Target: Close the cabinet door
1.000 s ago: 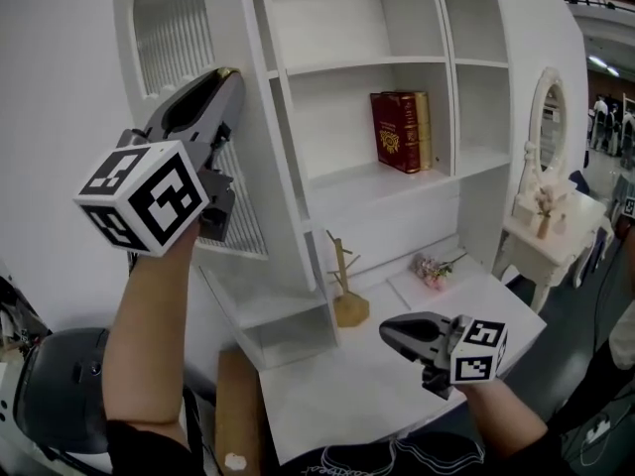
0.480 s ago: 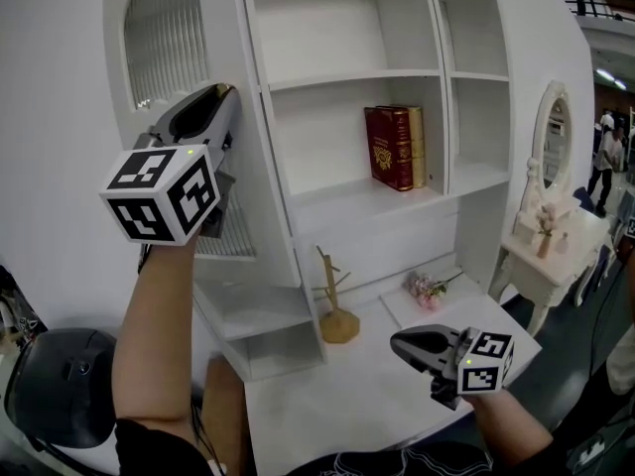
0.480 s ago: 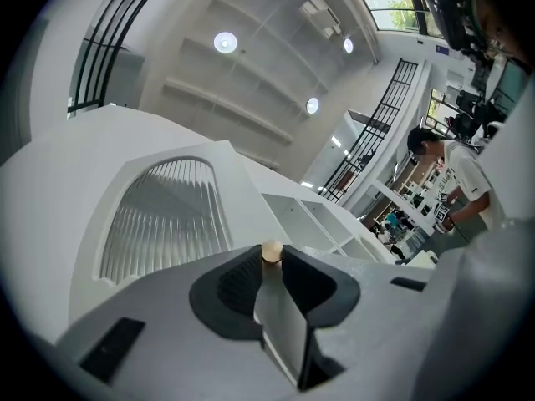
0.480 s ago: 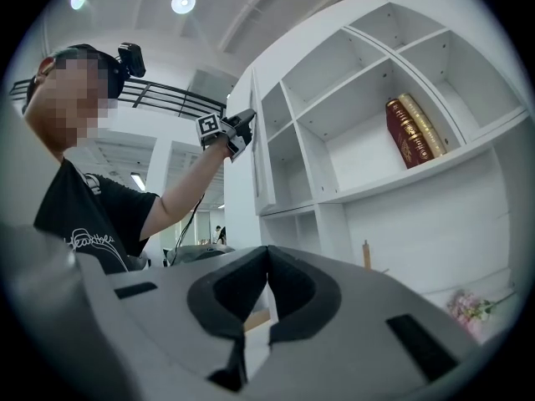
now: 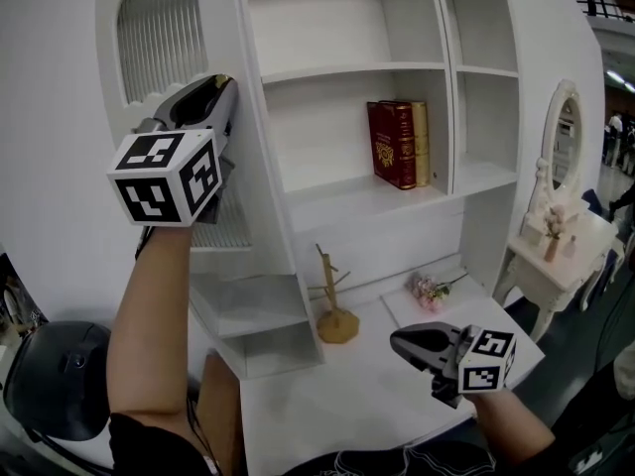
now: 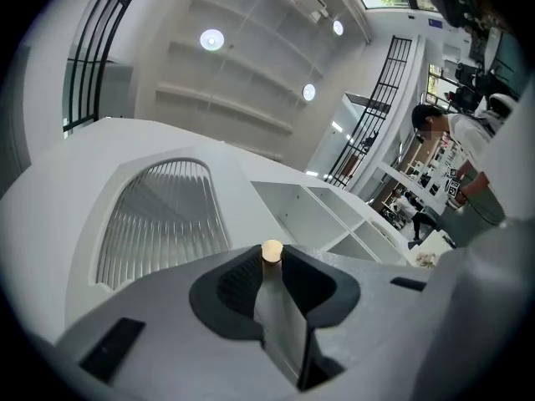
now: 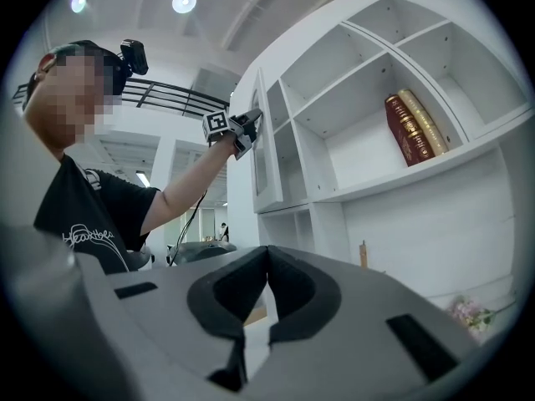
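Left gripper (image 5: 218,92), raised: my jaws pinch the small pale knob (image 6: 272,251) at their tips. The knob sits on the cabinet door (image 5: 164,38), beside its slatted panel. The door's long axis is upright. It lies left of the open shelves (image 5: 337,117) and stands proud of the cabinet front, so closing it likely means pushing away from me. Right gripper (image 5: 405,343): my jaws are pressed together on nothing, low over the desk (image 5: 337,405), well apart. The wooden stand (image 5: 335,310) sits below the door's lower edge.
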`<action>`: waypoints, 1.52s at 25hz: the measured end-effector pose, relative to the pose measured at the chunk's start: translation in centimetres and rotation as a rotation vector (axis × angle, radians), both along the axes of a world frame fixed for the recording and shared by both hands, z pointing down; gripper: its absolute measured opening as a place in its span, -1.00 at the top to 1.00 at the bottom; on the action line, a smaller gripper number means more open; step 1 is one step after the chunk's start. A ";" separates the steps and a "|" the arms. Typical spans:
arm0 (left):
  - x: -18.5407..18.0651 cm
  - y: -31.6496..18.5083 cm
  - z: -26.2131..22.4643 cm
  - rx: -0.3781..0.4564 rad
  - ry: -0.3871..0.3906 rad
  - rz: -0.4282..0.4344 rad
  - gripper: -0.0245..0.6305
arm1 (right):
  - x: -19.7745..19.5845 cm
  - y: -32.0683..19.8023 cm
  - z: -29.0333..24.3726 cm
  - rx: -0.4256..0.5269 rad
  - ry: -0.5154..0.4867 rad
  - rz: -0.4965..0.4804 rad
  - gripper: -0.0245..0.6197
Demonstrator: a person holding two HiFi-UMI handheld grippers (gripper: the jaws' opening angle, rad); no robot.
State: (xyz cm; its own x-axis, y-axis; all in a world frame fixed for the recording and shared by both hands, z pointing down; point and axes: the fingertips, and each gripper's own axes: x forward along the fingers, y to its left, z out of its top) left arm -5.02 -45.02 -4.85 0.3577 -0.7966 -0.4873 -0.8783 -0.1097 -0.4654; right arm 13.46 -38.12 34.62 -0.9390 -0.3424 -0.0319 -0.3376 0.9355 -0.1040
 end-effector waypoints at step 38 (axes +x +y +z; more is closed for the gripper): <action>-0.7 -10.1 0.5 -0.002 -0.205 -0.182 0.69 | -3.5 -4.4 2.1 -0.105 -0.042 0.023 0.92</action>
